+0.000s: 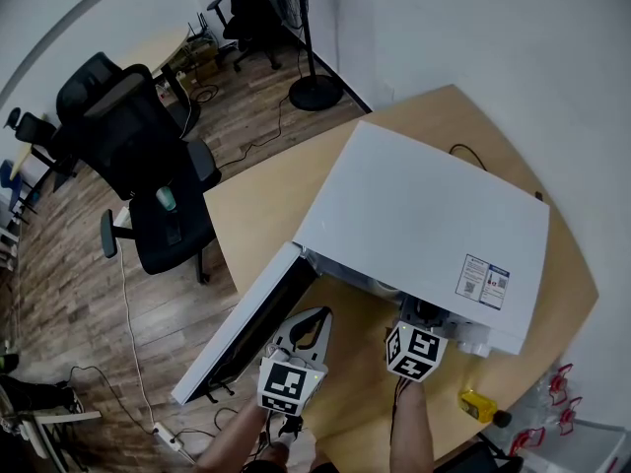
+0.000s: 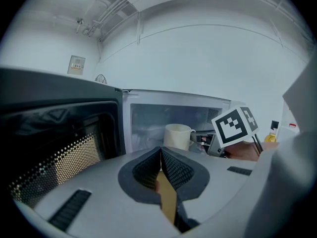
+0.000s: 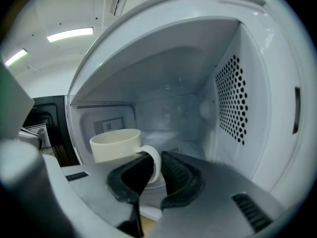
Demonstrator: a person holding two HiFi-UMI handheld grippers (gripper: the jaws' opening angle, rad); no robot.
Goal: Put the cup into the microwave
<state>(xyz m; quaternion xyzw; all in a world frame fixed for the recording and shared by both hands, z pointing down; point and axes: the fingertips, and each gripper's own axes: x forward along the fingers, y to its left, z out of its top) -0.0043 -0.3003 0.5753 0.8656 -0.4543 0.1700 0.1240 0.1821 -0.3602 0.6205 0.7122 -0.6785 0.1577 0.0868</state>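
**near, at the table's edge**
- left gripper [image 1: 317,315]: grey moulded shell with black cross-hatched pads [image 2: 174,170]. the jaws are pressed together at the tips with nothing between them. it sits outside the oven, just beside the open door.
- right gripper [image 3: 156,155]: same build, with a black-and-white marker cube on its back. its nose reaches into the oven's mouth. the jaws stand a narrow way apart with the cup's handle [image 3: 157,165] between them. a sliver of gap shows at the right-hand pad, so it does not look clamped. contact on the left pad is hard to judge.

**middle**
- cup [image 3: 115,145]: cream, smooth, a squat cylinder with a thick loop handle. it stands upright on the floor of the microwave's cavity, with the handle turned towards the right gripper.
- microwave [image 1: 424,215]: a white box with a flat top and a small printed sticker [image 1: 483,281] near the front corner. the cavity is glossy white with rounded corners. its right wall [image 3: 233,103] is punched with rows of round holes.
- door [image 1: 251,323]: swung wide open to the left, with a dark window backed by fine dotted mesh.
- table [image 1: 266,205]: pale wood with a matte top and angled edges.

**far**
- office chair [image 1: 148,161]: black and padded, with arms.
- fan stand [image 1: 314,89]: a thin black pole on a round base.
- floor [image 1: 89,294]: brown wood planks.
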